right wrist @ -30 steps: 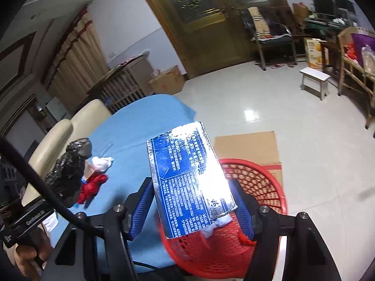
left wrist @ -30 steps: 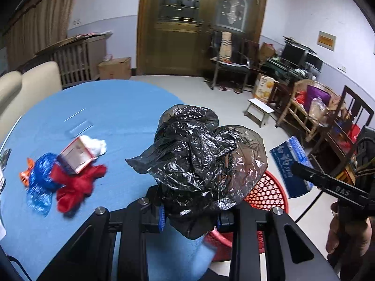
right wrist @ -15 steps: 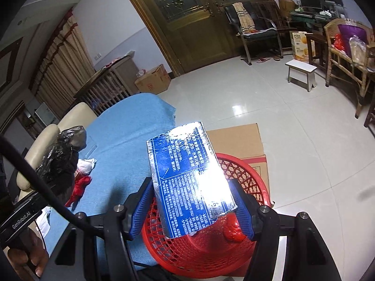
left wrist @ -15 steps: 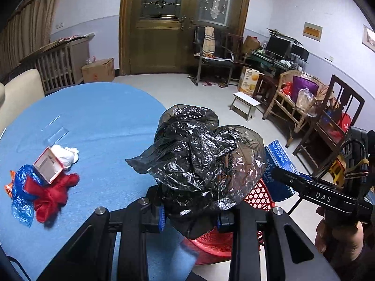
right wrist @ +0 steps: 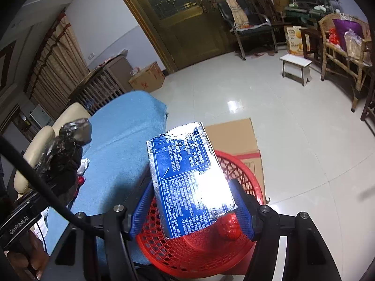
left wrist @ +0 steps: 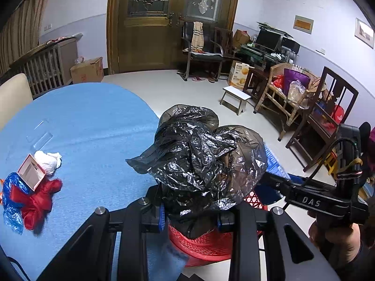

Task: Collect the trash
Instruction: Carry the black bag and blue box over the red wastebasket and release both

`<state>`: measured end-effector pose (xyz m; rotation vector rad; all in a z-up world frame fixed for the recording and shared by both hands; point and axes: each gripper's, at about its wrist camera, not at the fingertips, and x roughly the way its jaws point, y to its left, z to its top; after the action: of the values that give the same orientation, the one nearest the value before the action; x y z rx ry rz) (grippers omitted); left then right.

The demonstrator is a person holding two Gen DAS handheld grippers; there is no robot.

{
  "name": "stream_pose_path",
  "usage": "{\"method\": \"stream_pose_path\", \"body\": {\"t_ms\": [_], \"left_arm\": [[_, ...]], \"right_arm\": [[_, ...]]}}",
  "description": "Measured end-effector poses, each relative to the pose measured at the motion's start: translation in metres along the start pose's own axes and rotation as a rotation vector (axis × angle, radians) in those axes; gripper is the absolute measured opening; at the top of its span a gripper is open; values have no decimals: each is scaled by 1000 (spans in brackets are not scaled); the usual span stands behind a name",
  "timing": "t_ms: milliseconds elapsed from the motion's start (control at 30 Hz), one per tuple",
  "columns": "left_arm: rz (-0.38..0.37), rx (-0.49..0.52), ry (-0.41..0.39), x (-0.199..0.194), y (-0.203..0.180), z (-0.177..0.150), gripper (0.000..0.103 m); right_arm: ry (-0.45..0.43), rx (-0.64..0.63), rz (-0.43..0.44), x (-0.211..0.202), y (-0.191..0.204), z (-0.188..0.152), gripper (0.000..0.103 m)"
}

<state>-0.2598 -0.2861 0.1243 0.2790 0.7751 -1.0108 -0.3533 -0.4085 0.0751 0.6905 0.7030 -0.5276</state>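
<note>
**Both loads now over the basket**

Left gripper (left wrist: 191,217) clamped tight on a crumpled black plastic bag (left wrist: 199,159); since a second ago it has swung off the blue table (left wrist: 93,121) toward the red basket (left wrist: 206,245), which sits just below the bag. Right gripper (right wrist: 192,208) holds a blue box (right wrist: 187,185) between its pads, hanging over the red basket (right wrist: 234,171); fingers about half open, box filling the gap, grip barely easing. Drop looks imminent. Red and blue wrappers (left wrist: 30,199), a small carton (left wrist: 31,175) and a tissue (left wrist: 48,161) remain on the table.
</note>
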Motion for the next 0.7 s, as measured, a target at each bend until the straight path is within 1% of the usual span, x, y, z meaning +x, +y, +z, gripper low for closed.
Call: {"method": "stream_pose_path", "body": {"t_ms": [100, 167, 400, 600, 700], "left_arm": [[-8, 5, 9, 2, 4, 1, 32], [-12, 8, 17, 4, 8, 2, 32], [-34, 24, 54, 15, 6, 4, 32], [-51, 41, 76, 24, -1, 5, 32], [-70, 44, 95, 30, -6, 4, 32]], "right_arm": [[45, 12, -2, 9, -2, -2, 73], [68, 31, -11, 14, -6, -4, 80], [23, 82, -34, 1, -22, 0, 81], [2, 142, -53, -7, -37, 4, 81], [-6, 150, -51, -10, -40, 4, 81]]}}
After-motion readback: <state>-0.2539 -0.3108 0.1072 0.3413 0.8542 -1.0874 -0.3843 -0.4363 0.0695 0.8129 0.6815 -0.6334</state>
